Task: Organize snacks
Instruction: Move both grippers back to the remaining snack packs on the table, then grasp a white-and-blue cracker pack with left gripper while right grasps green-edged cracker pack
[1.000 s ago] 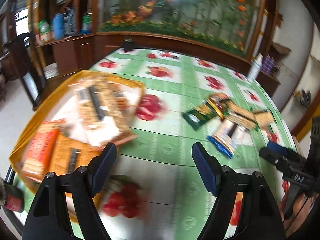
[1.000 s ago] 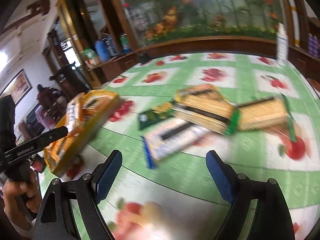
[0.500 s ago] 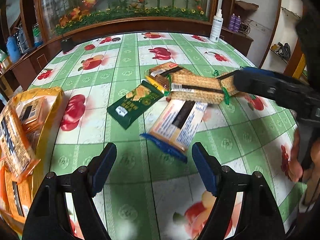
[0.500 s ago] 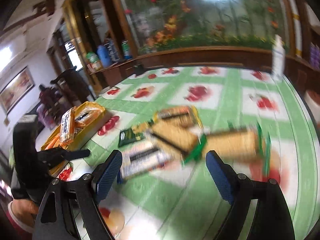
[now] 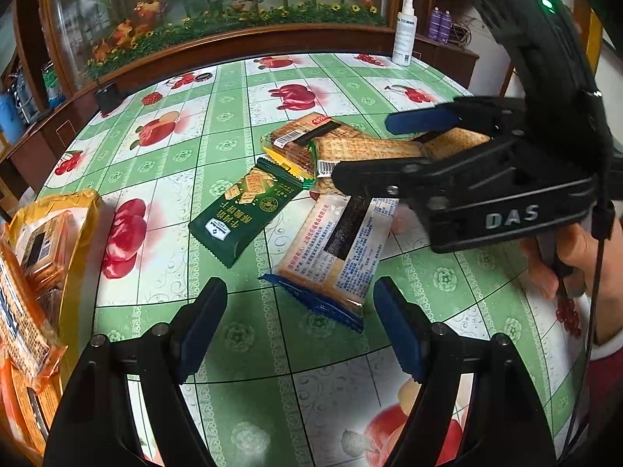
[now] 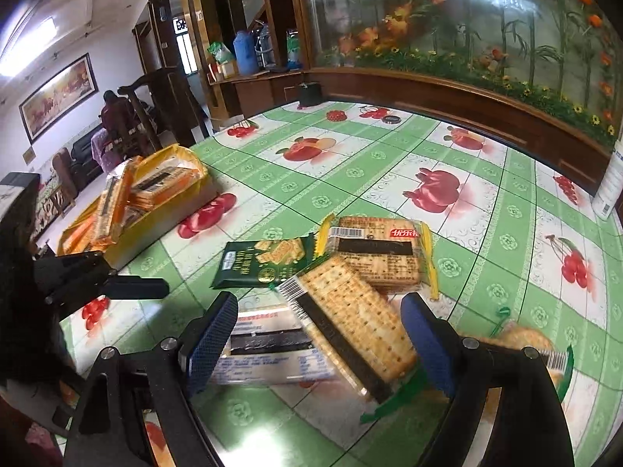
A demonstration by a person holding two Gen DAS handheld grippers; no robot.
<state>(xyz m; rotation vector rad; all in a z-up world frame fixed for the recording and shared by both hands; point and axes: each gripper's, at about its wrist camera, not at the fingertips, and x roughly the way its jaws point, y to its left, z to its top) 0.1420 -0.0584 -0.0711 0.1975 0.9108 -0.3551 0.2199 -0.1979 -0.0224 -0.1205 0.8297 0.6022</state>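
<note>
Loose snack packs lie together on the green fruit-print tablecloth [image 5: 163, 280]. They include a dark green pack [image 5: 249, 210], a blue-ended cracker pack [image 5: 338, 249], a yellow-edged pack [image 5: 307, 136] and a green-edged clear pack [image 5: 366, 148]. My left gripper [image 5: 300, 311] hovers open just short of the blue-ended pack's near end. My right gripper [image 6: 317, 327] is open over the green-edged pack [image 6: 350, 319], with a pad on either side and neither pressing. In the left wrist view the right gripper [image 5: 389, 148] reaches in from the right. A yellow tray [image 6: 187, 155] holds orange packs [image 6: 113, 198].
The yellow tray [image 5: 83, 210] sits at the table's left edge. A white spray bottle [image 5: 405, 35] and a small black box [image 5: 107, 95] stand at the far rim, against a wooden cabinet with a glass flower panel. Another green-edged pack [image 6: 521, 342] lies by the right fingers. The left gripper [image 6: 132, 287] shows at left.
The left wrist view swung from the yellow tray to the loose snack pile. The right gripper moved in over the pile and now straddles the green-edged cracker pack. Both stayed open.
</note>
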